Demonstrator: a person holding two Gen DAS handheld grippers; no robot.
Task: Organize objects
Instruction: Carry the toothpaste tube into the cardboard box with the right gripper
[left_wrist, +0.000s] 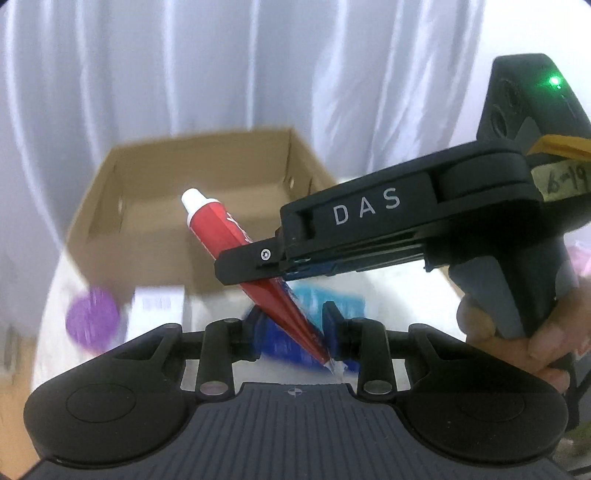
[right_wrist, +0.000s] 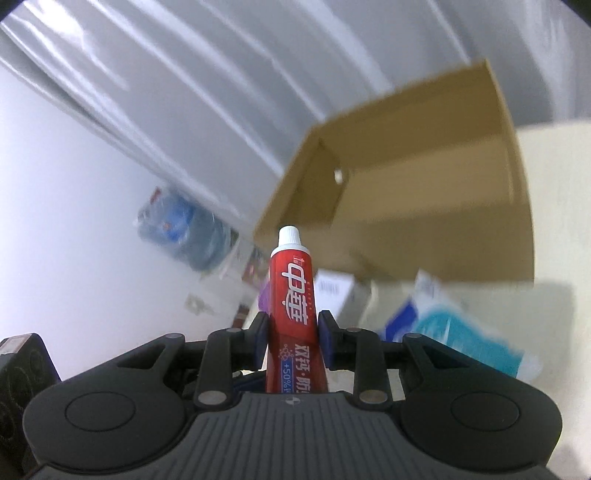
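Right fingers (right_wrist: 291, 332) clamp the red tube (right_wrist: 293, 306) at mid-body; left fingers (left_wrist: 295, 325) pinch its flat crimped tail. Held aloft before the open box (left_wrist: 207, 192), it looks light, soft, squeezable; the stiffer tail suits gripping.

Red toothpaste tube (left_wrist: 236, 240) clamped by right gripper (left_wrist: 255, 275), crimped tail between left gripper (left_wrist: 295, 332) pads; cardboard box (left_wrist: 147, 236) behind.
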